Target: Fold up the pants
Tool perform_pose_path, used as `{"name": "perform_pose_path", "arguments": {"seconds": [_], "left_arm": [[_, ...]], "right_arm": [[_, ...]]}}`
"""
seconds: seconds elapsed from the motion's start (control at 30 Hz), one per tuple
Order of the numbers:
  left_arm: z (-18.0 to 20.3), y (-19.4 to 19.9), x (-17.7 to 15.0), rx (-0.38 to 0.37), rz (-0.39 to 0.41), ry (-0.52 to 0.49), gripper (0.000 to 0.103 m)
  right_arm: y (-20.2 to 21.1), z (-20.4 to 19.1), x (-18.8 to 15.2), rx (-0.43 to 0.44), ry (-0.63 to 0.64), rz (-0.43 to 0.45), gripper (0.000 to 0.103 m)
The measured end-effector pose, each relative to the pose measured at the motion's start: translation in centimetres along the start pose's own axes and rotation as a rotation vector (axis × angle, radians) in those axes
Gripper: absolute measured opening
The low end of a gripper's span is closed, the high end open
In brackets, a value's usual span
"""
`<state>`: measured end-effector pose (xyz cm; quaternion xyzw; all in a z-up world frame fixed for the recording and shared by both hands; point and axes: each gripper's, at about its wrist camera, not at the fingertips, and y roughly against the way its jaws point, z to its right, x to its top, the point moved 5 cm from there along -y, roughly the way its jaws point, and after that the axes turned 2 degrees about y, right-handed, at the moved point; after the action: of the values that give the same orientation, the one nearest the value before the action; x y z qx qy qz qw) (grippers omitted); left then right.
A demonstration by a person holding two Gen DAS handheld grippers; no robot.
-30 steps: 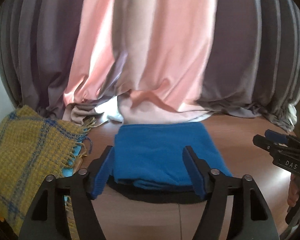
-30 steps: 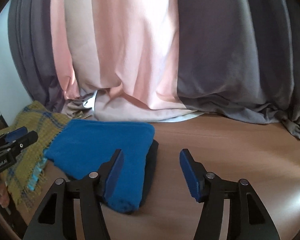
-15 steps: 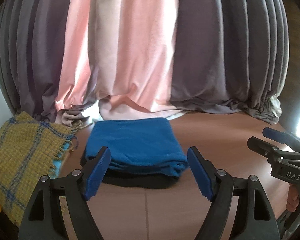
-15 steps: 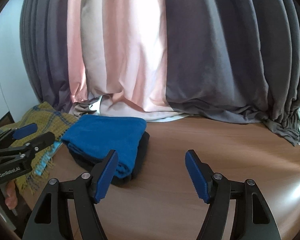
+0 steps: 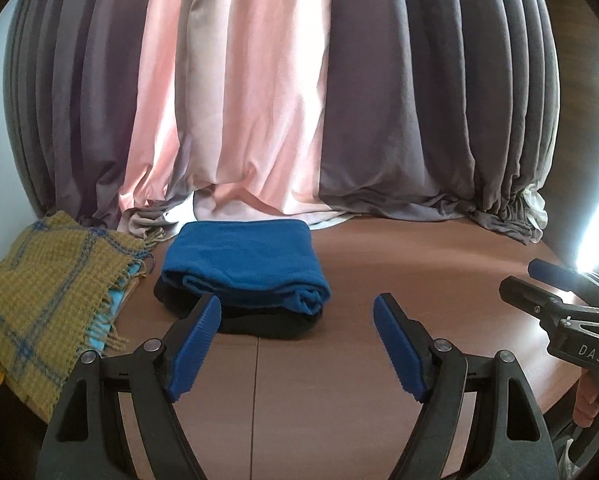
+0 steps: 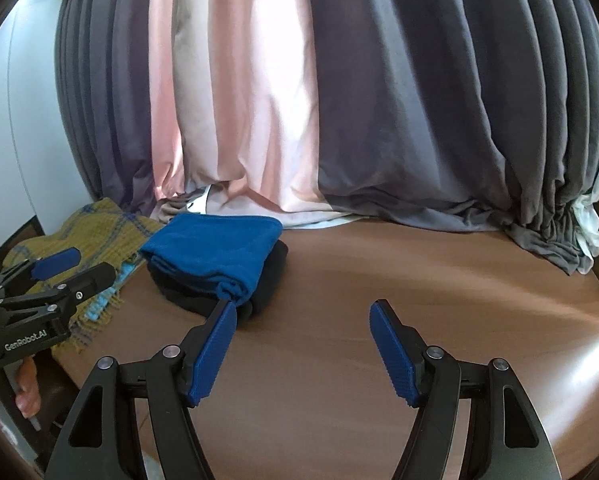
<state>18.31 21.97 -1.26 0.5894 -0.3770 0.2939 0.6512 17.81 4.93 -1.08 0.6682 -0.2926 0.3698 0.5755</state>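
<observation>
Folded blue pants [image 5: 245, 266] lie on top of a folded black garment [image 5: 259, 322] on the brown table [image 5: 399, 280], toward its back left. The same stack shows in the right wrist view, blue pants [image 6: 215, 250] over the black garment [image 6: 269, 276]. My left gripper [image 5: 297, 312] is open and empty, held back from the stack's near edge. My right gripper [image 6: 303, 316] is open and empty too, to the right of the stack, its left fingertip [image 6: 225, 316] overlapping the stack's corner in the picture.
A mustard and blue checked scarf [image 5: 39, 300] with fringe lies at the table's left edge. Pink and grey curtains [image 5: 299, 100] hang behind and bunch on the tabletop. The table's rounded edge [image 6: 579, 292] curves at the right. A hand [image 6: 27, 392] holds the left gripper.
Both grippers have drawn back from the stack, which now looks smaller and farther. Both sets of jaws stand wider than a second ago. The folded stack has stayed in place.
</observation>
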Motion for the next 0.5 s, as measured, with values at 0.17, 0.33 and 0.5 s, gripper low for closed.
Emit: {"name": "perform_pose_path", "arguments": {"seconds": [0.17, 0.33, 0.5], "left_arm": [[1.5, 1.9, -1.3, 0.009, -0.003, -0.007, 0.079], [2.7, 3.8, -2.5, 0.012, -0.004, -0.007, 0.081], [3.9, 5.5, -3.6, 0.019, -0.005, -0.010, 0.083]], "right_arm": [[2.4, 0.8, -1.4, 0.001, -0.004, -0.002, 0.070], [4.4, 1.3, -2.6, -0.007, -0.005, 0.002, 0.070], [6.6, 1.6, -3.7, -0.015, -0.012, 0.015, 0.070]]}}
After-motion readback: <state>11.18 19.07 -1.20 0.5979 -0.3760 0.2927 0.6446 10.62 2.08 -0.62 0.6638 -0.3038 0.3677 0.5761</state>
